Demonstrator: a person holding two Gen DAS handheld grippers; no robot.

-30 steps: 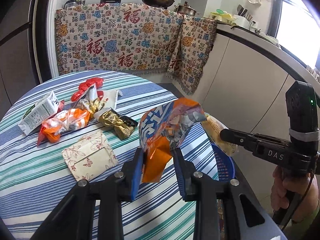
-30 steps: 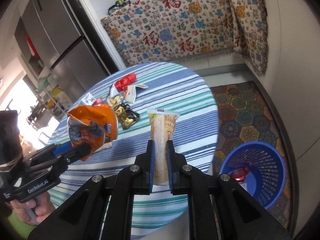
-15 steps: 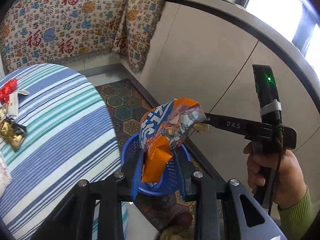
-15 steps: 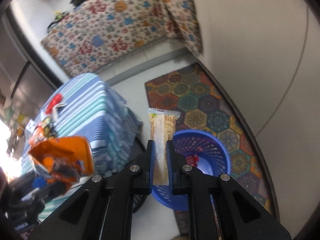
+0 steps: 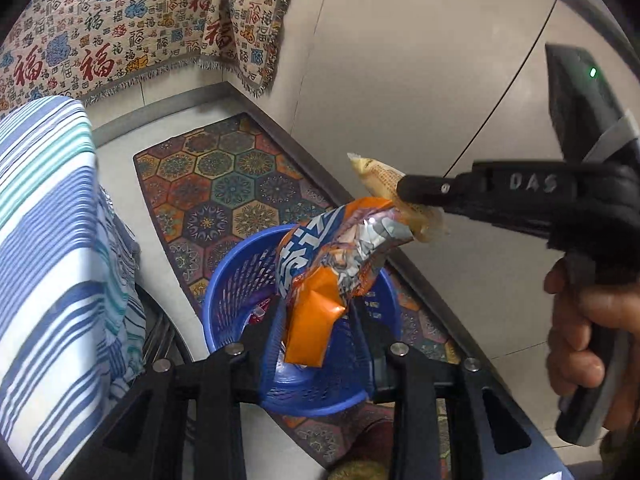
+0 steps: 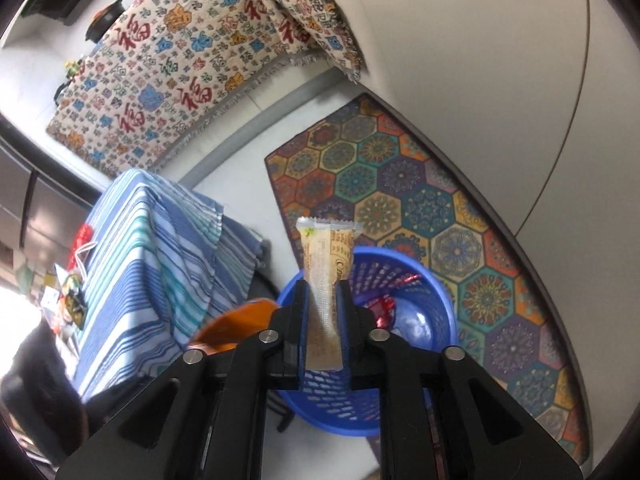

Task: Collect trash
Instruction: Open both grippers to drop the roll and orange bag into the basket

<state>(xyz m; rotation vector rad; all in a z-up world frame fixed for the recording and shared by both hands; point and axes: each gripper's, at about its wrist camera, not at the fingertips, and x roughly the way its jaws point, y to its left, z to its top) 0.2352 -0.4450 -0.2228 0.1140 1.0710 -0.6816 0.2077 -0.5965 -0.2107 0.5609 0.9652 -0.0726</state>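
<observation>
My left gripper [image 5: 316, 320] is shut on a crumpled orange and blue snack bag [image 5: 332, 264] and holds it right above the blue plastic basket [image 5: 228, 288] on the floor. My right gripper [image 6: 324, 312] is shut on a long beige wrapped snack bar [image 6: 326, 264], also above the blue basket [image 6: 436, 300]. In the left wrist view the right gripper [image 5: 404, 194] comes in from the right with the beige bar [image 5: 380, 176] just above the orange bag. The orange bag [image 6: 236, 324] shows low left in the right wrist view. A red wrapper [image 6: 382, 308] lies in the basket.
The round table with its blue striped cloth [image 5: 44, 216] stands left of the basket, with more wrappers [image 6: 74, 292] on it. A patterned hexagon rug [image 6: 420, 208] lies under the basket. White cabinet fronts [image 5: 400, 60] rise close behind.
Both grippers have swung from over the table to the right and down, and now hang over the blue basket. Both still hold their wrappers.
</observation>
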